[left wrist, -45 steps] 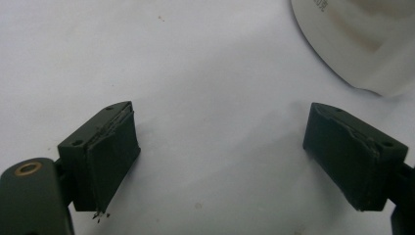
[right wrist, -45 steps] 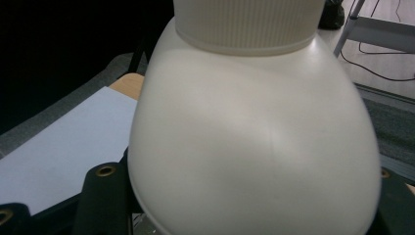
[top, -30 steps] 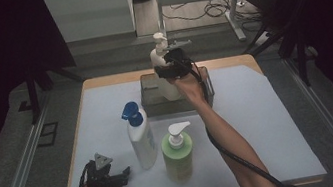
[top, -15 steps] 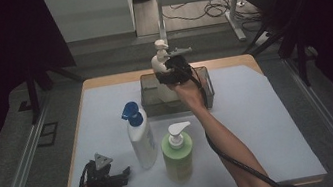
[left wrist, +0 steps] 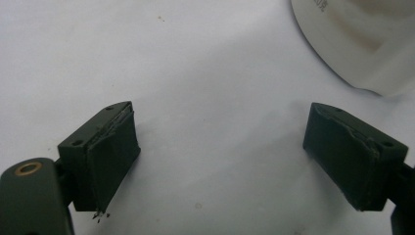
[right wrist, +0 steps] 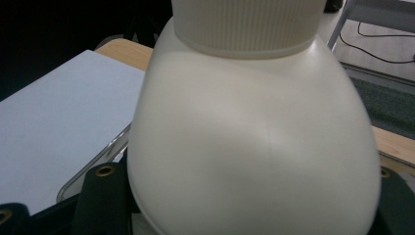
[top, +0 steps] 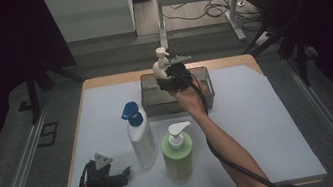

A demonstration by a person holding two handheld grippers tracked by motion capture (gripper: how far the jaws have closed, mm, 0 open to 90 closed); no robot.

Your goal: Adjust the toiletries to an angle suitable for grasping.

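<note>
My right gripper point(top: 172, 78) is shut on a cream pump bottle point(top: 160, 66), which it holds upright over the grey bin point(top: 205, 96) at the back of the table. In the right gripper view the bottle's rounded body point(right wrist: 254, 132) sits between the black fingers point(right wrist: 103, 200), and the bin's rim point(right wrist: 93, 164) runs just below. My left gripper point(top: 119, 174) rests low at the front left of the white mat, its jaws wide apart with nothing between them point(left wrist: 220, 142).
A white bottle with a blue pump point(top: 141, 138) and a green bottle with a white pump point(top: 178, 155) stand side by side near the front centre. The white bottle's base point(left wrist: 362, 39) lies just ahead of the left gripper. The mat point(top: 270, 122) covers most of the tabletop.
The right hand has lowered the cream bottle toward the bin. The left gripper has stayed where it was.
</note>
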